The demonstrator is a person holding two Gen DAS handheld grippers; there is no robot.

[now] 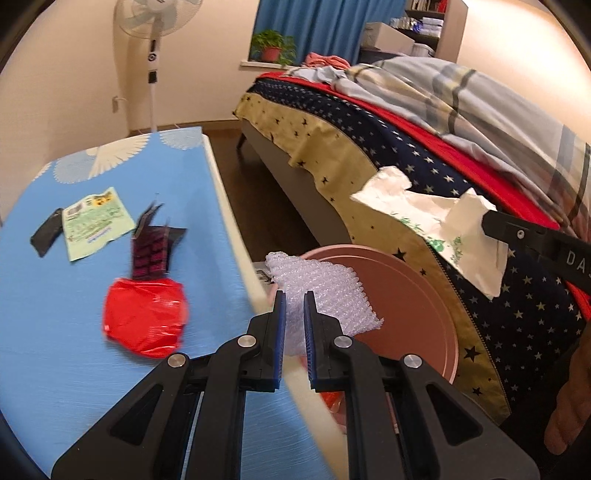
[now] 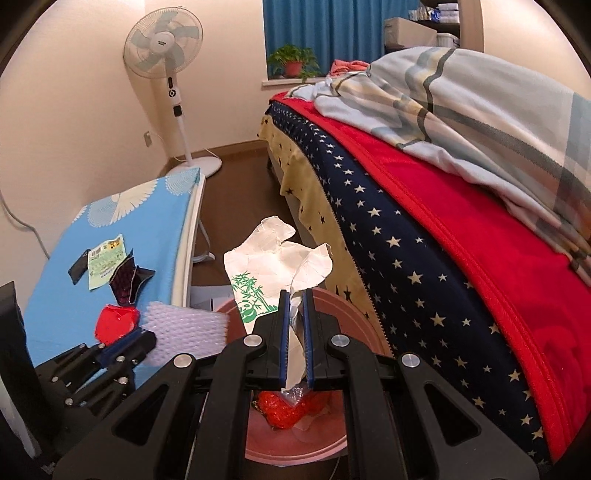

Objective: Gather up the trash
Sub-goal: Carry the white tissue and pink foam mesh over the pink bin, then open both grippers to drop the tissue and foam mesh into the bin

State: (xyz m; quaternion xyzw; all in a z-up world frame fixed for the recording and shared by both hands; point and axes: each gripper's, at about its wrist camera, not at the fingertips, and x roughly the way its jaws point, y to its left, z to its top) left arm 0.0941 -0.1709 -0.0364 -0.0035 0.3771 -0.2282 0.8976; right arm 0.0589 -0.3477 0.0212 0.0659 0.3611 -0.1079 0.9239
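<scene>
We see a bedroom with cream walls, a dark wood floor and a blue curtain (image 2: 325, 33) over a window ledge where a potted plant (image 2: 293, 61) stands. A white standing fan (image 2: 164, 44) is in the far corner. Along the right runs a bed (image 2: 406, 236) covered with a star-print navy and yellow sheet, a red blanket and a rumpled pale checked quilt.

On the left is the surface (image 1: 44, 295), covered in bright blue cloth with white crane and fan patterns at its far end. Several bits of trash lie on it: a small black wrapper (image 1: 46, 236), a pale green printed packet (image 1: 96, 225) just beside it, a dark torn wrapper with pink squares (image 1: 151, 251), and nearer to us a crumpled red plastic piece (image 1: 146, 317).

Between the surface and the bed sits a round pink bin (image 2: 354, 317), with red crumpled plastic already lying in its bottom.

Our left gripper (image 1: 294, 325) has its jaws narrowly closed on a sheet of clear bubble wrap (image 1: 325, 291), which hangs past the surface's edge over the rim of the bin. Our right gripper (image 2: 296, 332) is clamped tight on a crumpled white paper bag (image 2: 266, 258) printed with a green panda and bamboo, held above the bin's opening. In the left wrist view that bag shows against the side of the bed.
</scene>
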